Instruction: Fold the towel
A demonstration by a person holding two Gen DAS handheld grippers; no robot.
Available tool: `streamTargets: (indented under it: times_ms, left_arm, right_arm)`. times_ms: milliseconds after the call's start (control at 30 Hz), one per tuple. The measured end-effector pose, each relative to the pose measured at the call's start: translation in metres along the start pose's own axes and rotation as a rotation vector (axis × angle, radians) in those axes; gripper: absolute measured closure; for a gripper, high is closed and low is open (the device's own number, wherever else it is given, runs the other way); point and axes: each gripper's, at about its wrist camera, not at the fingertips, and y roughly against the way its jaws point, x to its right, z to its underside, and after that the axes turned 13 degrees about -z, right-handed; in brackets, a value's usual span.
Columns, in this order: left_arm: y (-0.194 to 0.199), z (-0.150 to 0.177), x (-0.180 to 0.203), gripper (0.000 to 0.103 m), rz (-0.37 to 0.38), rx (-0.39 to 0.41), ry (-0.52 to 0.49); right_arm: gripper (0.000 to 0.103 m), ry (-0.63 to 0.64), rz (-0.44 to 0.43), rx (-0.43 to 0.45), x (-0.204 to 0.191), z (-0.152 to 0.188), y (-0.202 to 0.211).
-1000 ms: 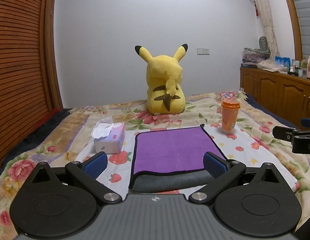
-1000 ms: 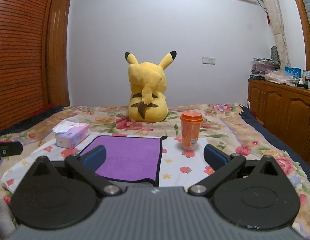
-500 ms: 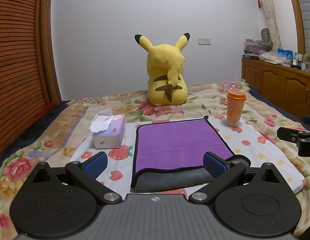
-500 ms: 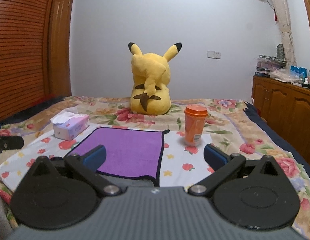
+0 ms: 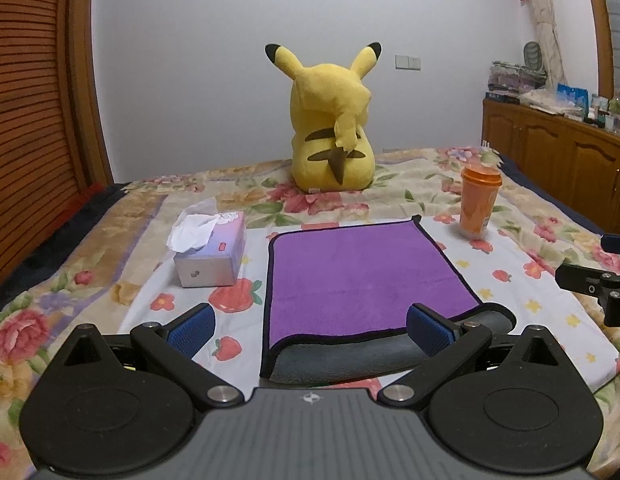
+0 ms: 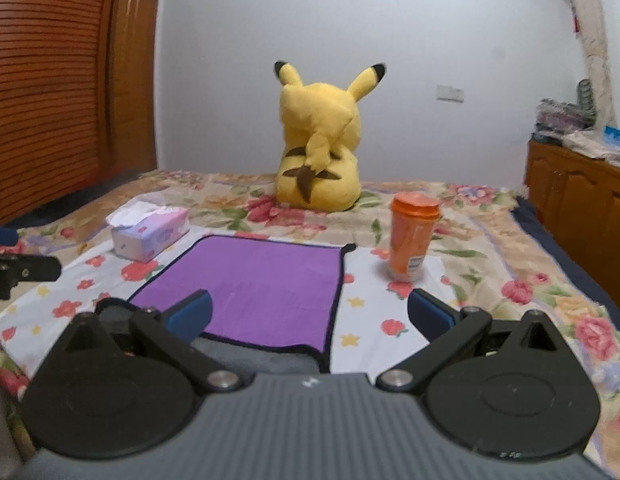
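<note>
Purple microfibre towel with black trim (image 5: 362,276), grey underside showing, lies flat on floral bedsheet (image 5: 522,284). Left gripper (image 5: 308,330) & right gripper (image 6: 308,312) hover over near edge, jaws spread, holding nothing.

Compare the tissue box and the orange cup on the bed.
The tissue box is a low, pale rectangular carton lying left of the purple towel; the orange cup is a tall round container standing upright to its right. The box is open, with a tissue sticking out; the cup is capped with a lid. Both rest on the floral bedspread, apart from the towel.
</note>
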Motion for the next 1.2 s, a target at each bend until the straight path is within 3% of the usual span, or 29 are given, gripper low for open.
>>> streamTargets:
  times_ms: [600, 767, 867, 1033, 1200]
  left_arm:
    - [-0.060, -0.002, -0.013, 0.001, 0.040, -0.071, -0.041]
    - [-0.080, -0.003, -0.017, 0.004, 0.059, -0.105, -0.052]
    - [-0.090, -0.002, -0.017, 0.013, 0.058, -0.131, -0.071]
    - [-0.107, 0.003, -0.016, 0.019, 0.107, -0.202, -0.086]
    - [-0.123, 0.009, -0.012, 0.034, 0.153, -0.271, -0.109]
  right_arm:
    - [0.001, 0.026, -0.056, -0.140, 0.009, 0.003, -0.053]
    - [0.011, 0.032, -0.067, -0.160, 0.012, 0.001, -0.064]
    - [0.011, 0.027, -0.069, -0.171, 0.016, 0.001, -0.070]
    - [0.017, 0.010, -0.077, -0.211, 0.024, 0.003, -0.086]
    - [0.021, 0.001, -0.095, -0.237, 0.028, 0.005, -0.097]
